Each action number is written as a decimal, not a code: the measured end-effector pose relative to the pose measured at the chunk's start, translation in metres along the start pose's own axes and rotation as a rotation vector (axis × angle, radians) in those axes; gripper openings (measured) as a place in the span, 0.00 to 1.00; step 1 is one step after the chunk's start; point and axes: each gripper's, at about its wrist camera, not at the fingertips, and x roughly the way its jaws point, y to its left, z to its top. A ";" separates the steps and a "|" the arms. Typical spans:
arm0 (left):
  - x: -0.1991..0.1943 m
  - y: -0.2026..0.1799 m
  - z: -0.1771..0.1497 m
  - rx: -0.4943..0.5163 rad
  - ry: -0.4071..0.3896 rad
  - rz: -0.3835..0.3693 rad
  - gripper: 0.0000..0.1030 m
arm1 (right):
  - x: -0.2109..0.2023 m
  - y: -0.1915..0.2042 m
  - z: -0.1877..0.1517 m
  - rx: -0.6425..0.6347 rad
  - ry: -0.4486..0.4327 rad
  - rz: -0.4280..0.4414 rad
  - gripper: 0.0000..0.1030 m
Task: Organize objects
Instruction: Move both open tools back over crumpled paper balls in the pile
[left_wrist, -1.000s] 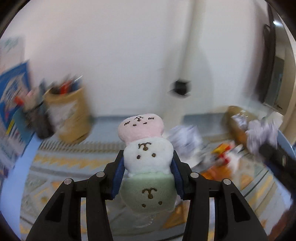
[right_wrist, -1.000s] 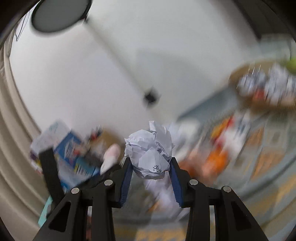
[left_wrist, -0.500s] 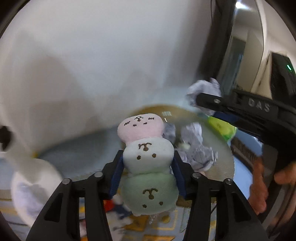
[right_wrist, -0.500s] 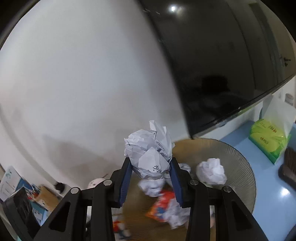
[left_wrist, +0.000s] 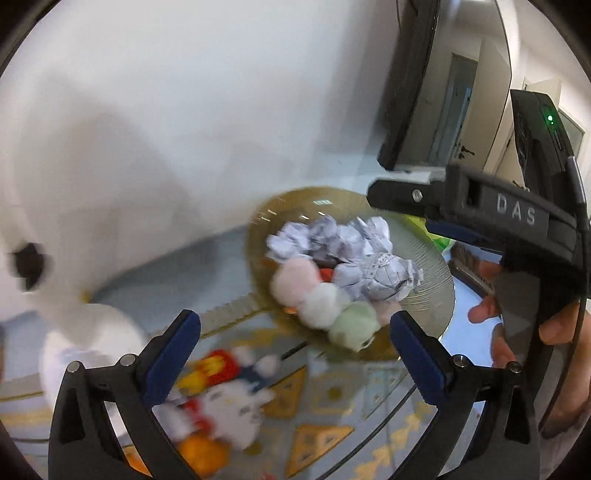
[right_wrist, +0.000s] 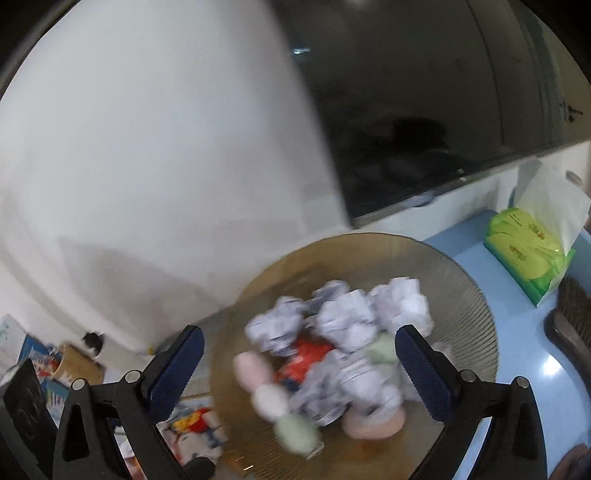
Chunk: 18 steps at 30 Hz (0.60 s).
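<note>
Step in hand: drop-off into bowl (right_wrist: 476, 317). Left hand-held gripper (left_wrist: 295, 354) spread wide, jaws just opened, nothing between pads; three-ball plush toy (left_wrist: 321, 301) lies ahead of it, inside bowl near front rim. Right hand-held gripper (right_wrist: 299, 369) likewise spread, jaws just opened, empty; paper balls (right_wrist: 343, 321) piled in bowl ahead, between and beyond its fingers. Which ball was its load: cannot tell, blurred. Next move likely: pull both back clear of bowl, swing toward small toys (left_wrist: 221, 391) on patterned cloth below left hand-held gripper, pick next item.
</note>
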 end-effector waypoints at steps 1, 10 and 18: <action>-0.012 0.007 -0.003 0.010 -0.014 0.022 0.99 | -0.007 0.013 -0.004 -0.024 -0.001 0.010 1.00; -0.082 0.115 -0.050 -0.023 -0.012 0.221 0.99 | -0.032 0.135 -0.070 -0.327 0.024 0.081 1.00; -0.088 0.179 -0.132 -0.086 0.105 0.215 0.99 | -0.011 0.175 -0.180 -0.457 0.126 0.082 1.00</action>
